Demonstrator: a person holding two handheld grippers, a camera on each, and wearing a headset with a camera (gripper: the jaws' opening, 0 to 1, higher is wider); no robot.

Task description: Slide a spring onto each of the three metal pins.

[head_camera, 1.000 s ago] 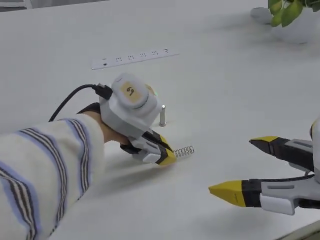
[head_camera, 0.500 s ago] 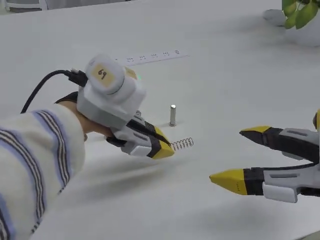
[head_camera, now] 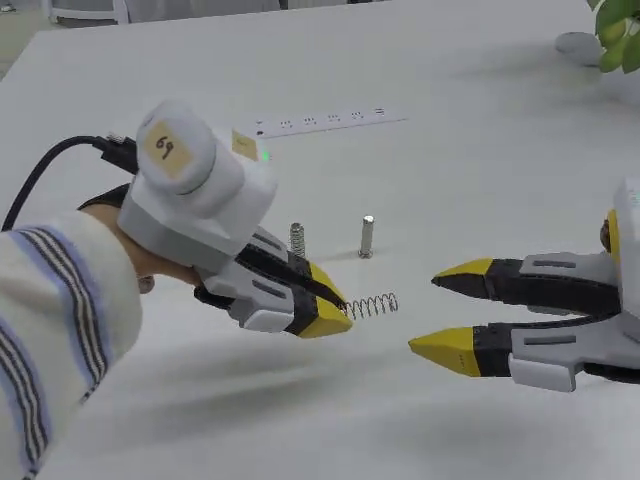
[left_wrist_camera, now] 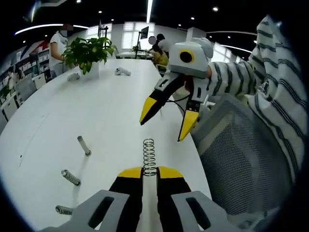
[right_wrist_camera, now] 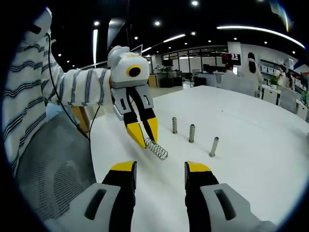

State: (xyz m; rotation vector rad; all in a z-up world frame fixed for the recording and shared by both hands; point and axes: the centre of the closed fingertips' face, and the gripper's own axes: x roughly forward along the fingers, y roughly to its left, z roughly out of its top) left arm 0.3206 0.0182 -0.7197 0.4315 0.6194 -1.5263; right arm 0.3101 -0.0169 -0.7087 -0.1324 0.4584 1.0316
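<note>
My left gripper [head_camera: 338,312] is shut on one end of a small coil spring [head_camera: 374,304], which sticks out level just over the white table [head_camera: 470,180]. In the left gripper view the spring [left_wrist_camera: 149,154] stands straight out of the shut jaws. My right gripper [head_camera: 428,312] is open, its tips a short way right of the spring's free end. Behind stand a bare metal pin [head_camera: 367,236] and a pin wearing a spring [head_camera: 297,238]. The right gripper view shows two sprung pins [right_wrist_camera: 174,124] [right_wrist_camera: 191,133] and the bare pin [right_wrist_camera: 213,146].
A white power strip [head_camera: 320,122] lies across the far table. A potted plant [head_camera: 620,40] sits at the far right corner. A black cable [head_camera: 50,170] trails from the left gripper. A mesh chair [left_wrist_camera: 231,145] stands at the table's near edge.
The left gripper has risen a little with the spring in its tips. The right gripper has come in closer to the spring's free end, its jaws somewhat narrower.
</note>
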